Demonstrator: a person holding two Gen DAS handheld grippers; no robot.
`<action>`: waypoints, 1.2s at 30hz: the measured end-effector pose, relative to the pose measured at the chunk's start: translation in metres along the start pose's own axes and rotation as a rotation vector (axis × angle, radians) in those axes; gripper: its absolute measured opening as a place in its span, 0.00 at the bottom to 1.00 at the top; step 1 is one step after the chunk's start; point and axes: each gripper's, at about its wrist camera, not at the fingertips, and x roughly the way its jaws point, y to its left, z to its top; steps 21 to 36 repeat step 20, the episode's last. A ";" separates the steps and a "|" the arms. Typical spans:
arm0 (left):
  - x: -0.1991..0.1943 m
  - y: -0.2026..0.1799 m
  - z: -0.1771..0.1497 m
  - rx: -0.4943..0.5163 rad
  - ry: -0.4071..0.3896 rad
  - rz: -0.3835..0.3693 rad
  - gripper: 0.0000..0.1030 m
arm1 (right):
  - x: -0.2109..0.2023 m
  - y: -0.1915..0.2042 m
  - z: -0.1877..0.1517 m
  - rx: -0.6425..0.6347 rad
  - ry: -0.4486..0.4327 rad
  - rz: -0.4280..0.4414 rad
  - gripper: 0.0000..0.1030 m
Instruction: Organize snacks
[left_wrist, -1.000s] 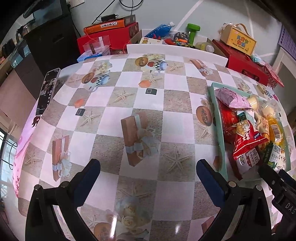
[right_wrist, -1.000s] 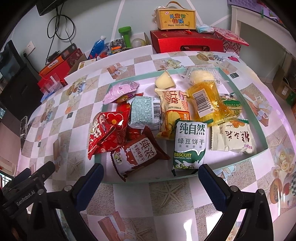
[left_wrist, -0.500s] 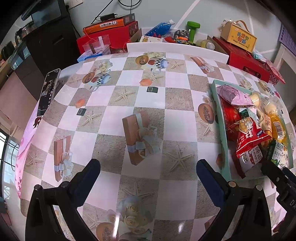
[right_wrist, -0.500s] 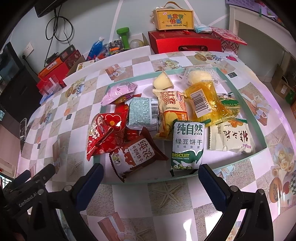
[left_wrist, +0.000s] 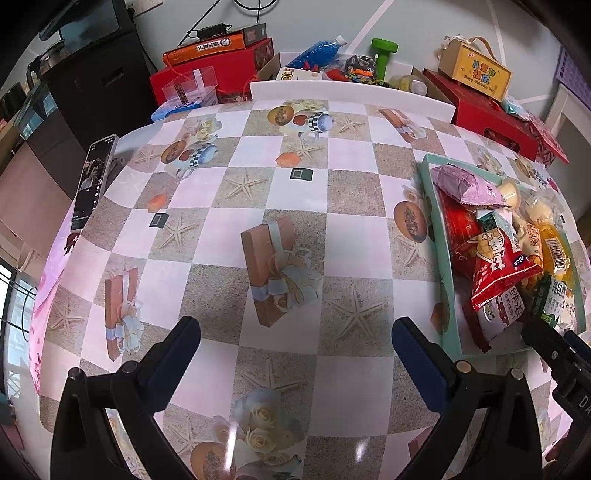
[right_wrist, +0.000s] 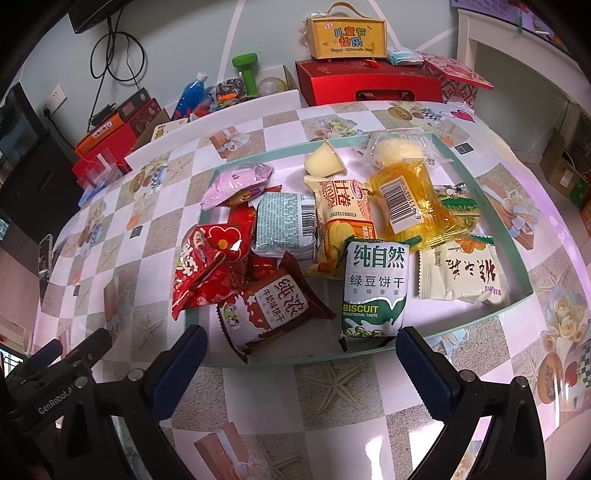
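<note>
A checkered counter is carrying a shallow teal tray, which is sitting toward its right side and serving as the landmark. Inside the tray, snack packets are lying crowded and overlapping: a green-and-white biscuit pack is resting against the near rim, a brown milk-biscuit pack is lying left of it, and a red packet is hanging over the tray's left rim. A yellow pack with a barcode is lying deeper in the tray. Beyond the tray's far rim, red boxes are crowding the counter's back edge. Left of the tray, the counter is lying open, with a phone sitting at its far left edge. The right gripper is hovering just before the near rim, fingers spread and holding nothing; the left gripper is hanging left of the tray, likewise spread and unloaded.
</note>
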 end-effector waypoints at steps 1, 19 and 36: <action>0.000 0.000 0.000 0.001 -0.001 0.000 1.00 | 0.000 0.000 0.000 0.001 0.000 0.000 1.00; -0.004 -0.001 0.000 0.014 -0.024 -0.006 1.00 | 0.003 0.001 0.001 -0.009 0.010 -0.002 1.00; -0.004 -0.001 0.000 0.013 -0.024 -0.010 1.00 | 0.003 0.000 0.001 -0.009 0.010 -0.001 1.00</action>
